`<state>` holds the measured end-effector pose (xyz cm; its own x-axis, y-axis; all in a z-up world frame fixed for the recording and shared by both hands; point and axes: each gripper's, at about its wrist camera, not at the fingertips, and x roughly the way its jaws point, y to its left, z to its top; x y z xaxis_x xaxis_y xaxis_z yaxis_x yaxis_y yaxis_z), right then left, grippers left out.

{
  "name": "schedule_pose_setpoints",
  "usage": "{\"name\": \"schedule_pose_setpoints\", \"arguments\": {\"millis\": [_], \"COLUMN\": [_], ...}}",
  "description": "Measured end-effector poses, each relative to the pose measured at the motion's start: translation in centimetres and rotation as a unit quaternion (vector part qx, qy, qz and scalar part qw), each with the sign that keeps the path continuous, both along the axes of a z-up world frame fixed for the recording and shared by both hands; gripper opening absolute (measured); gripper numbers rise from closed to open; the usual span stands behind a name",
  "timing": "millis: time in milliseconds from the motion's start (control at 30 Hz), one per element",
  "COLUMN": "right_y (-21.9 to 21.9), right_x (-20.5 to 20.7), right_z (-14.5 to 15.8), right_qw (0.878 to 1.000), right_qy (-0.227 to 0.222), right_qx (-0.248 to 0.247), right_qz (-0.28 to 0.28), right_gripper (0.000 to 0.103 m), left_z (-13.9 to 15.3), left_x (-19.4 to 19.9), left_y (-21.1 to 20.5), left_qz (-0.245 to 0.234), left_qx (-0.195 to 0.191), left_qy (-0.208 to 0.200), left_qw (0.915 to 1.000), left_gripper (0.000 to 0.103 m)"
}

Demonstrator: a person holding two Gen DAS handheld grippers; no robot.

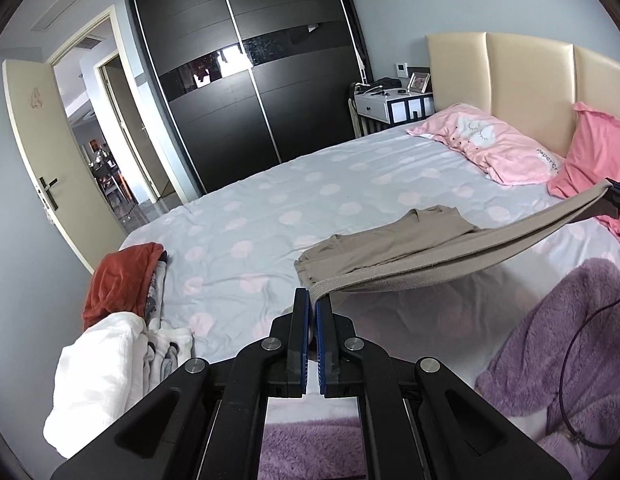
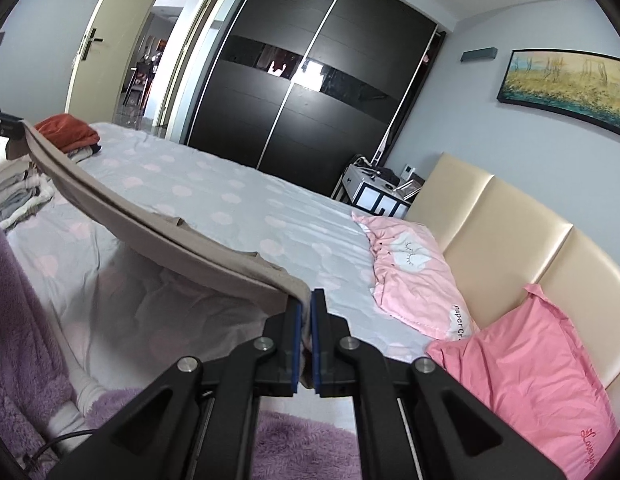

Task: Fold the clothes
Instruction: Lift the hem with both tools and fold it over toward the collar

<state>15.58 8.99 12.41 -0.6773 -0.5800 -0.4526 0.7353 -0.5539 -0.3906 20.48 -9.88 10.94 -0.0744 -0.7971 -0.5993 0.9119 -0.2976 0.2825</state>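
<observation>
A beige garment (image 1: 410, 256) is held stretched above the bed (image 1: 289, 200), one end pinched between the narrow fingers of the left gripper (image 1: 312, 304) and the other clamped by the right gripper (image 2: 305, 308). Its far part (loosely bunched) rests on the dotted sheet. A stack of clothes (image 1: 121, 304) is seen at the bed's edge.

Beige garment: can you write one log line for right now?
beige garment | left gripper shut on edge | right gripper shut on edge | stretched above bed
</observation>
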Motion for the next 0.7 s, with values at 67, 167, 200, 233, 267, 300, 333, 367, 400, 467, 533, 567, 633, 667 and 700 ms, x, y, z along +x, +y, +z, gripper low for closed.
{"name": "schedule_pose_setpoints", "arguments": {"millis": [67, 167, 200, 233, 267, 300, 333, 367, 400, 467, 533, 567, 633, 667, 700], "right_y": [-0.5, -1.2, -1.4, -1.6, -1.8, -2.1, -2.3, -2.5, -2.8, -3.4, -4.1, -4.4, -5.2, -5.6, -6.1], "right_x": [-0.3, -0.7, -0.8, -1.0, -1.2, -1.4, -1.6, -1.8, -2.0, -2.4, -2.9, -3.2, -3.8, -4.0, -4.4], "right_z": [-0.5, -1.1, -1.3, -1.6, -1.8, -2.0, -2.2, -2.5, -2.7, -3.2, -3.6, -3.8, -4.1, -4.2, -4.3], "right_qw": [1.000, 1.000, 1.000, 1.000, 1.000, 1.000, 1.000, 1.000, 1.000, 0.999, 0.999, 0.999, 0.999, 0.999, 0.998], "right_qy": [-0.003, -0.006, -0.007, -0.009, -0.010, -0.012, -0.013, -0.015, -0.017, -0.020, -0.022, -0.023, -0.022, -0.022, -0.022], "right_qx": [0.005, 0.009, 0.010, 0.013, 0.015, 0.018, 0.020, 0.023, 0.026, 0.032, 0.038, 0.040, 0.045, 0.048, 0.049], "right_qz": [0.000, -0.002, -0.003, -0.004, -0.005, -0.006, -0.006, -0.007, -0.007, -0.008, -0.009, -0.010, -0.010, -0.010, -0.010], "right_gripper": [0.004, 0.004, 0.004, 0.004, 0.004, 0.004, 0.004, 0.004, 0.004, 0.004, 0.004, 0.004, 0.004, 0.004, 0.004], "left_z": [-0.5, -1.3, -1.6, -1.9, -2.2, -2.4, -2.6, -2.9, -3.1, -3.6, -3.9, -4.0, -4.3, -4.4, -4.5], "left_x": [-0.1, -0.4, -0.5, -0.5, -0.6, -0.6, -0.6, -0.6, -0.6, -0.6, -0.7, -0.8, -0.9, -0.9, -1.0], "left_y": [-0.5, -1.2, -1.4, -1.7, -2.0, -2.2, -2.4, -2.7, -3.0, -3.7, -4.5, -5.0, -5.9, -6.3, -6.7], "left_qz": [0.003, 0.007, 0.008, 0.009, 0.009, 0.008, 0.008, 0.008, 0.009, 0.009, 0.009, 0.009, 0.010, 0.010, 0.010], "left_qx": [0.004, 0.015, 0.018, 0.021, 0.024, 0.027, 0.030, 0.033, 0.036, 0.042, 0.046, 0.047, 0.050, 0.051, 0.053], "left_qy": [-0.006, -0.011, -0.012, -0.015, -0.016, -0.017, -0.018, -0.018, -0.018, -0.017, -0.017, -0.017, -0.017, -0.017, -0.017], "left_qw": [1.0000, 0.9998, 0.9997, 0.9996, 0.9995, 0.9995, 0.9994, 0.9992, 0.9991, 0.9989, 0.9988, 0.9987, 0.9986, 0.9985, 0.9984], "left_gripper": [0.004, 0.004, 0.004, 0.004, 0.004, 0.004, 0.004, 0.004, 0.004, 0.004, 0.004, 0.004, 0.004, 0.004, 0.004]}}
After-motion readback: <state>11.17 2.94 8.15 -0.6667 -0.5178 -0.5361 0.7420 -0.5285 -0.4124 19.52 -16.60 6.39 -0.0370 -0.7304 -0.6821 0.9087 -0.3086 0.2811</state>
